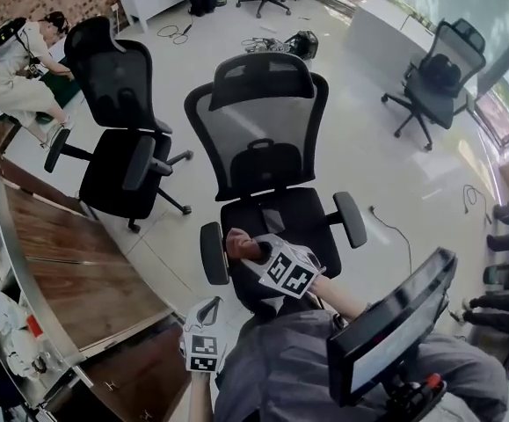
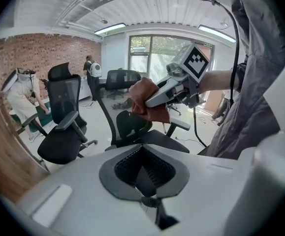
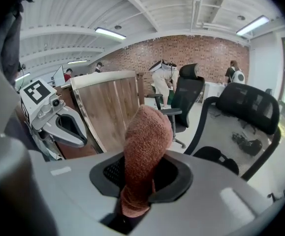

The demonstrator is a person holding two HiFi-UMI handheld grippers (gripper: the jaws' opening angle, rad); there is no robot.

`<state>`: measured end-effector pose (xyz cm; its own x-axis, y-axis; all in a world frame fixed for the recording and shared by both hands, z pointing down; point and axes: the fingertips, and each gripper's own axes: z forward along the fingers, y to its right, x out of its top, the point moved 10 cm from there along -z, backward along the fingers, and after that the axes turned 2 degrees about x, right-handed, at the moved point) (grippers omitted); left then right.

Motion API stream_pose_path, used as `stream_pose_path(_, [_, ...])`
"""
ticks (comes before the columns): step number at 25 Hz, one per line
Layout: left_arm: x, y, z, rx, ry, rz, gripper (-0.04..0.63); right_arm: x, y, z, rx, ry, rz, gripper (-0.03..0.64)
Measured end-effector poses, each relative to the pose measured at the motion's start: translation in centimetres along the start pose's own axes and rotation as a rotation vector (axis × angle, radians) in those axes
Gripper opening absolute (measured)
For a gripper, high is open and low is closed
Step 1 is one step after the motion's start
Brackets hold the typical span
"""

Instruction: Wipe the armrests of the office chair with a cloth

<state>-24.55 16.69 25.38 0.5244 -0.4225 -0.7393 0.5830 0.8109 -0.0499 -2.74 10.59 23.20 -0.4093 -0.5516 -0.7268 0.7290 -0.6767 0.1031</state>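
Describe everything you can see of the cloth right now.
The cloth is reddish-brown and nubbly like terry towelling, bunched into a thick roll. The right gripper is shut on its lower part, and the free end sticks out beyond the jaws. It hangs above the office chair's seat, near one armrest; contact with the chair cannot be made out.
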Motion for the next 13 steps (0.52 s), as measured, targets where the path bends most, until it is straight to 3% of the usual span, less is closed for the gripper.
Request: stream_pose_path(13, [2.6,1.8,0.9,-0.078,0.039,0.103,0.015,-0.3,-1.9,-5.0,-0.063,0.033,-0.011,0.087])
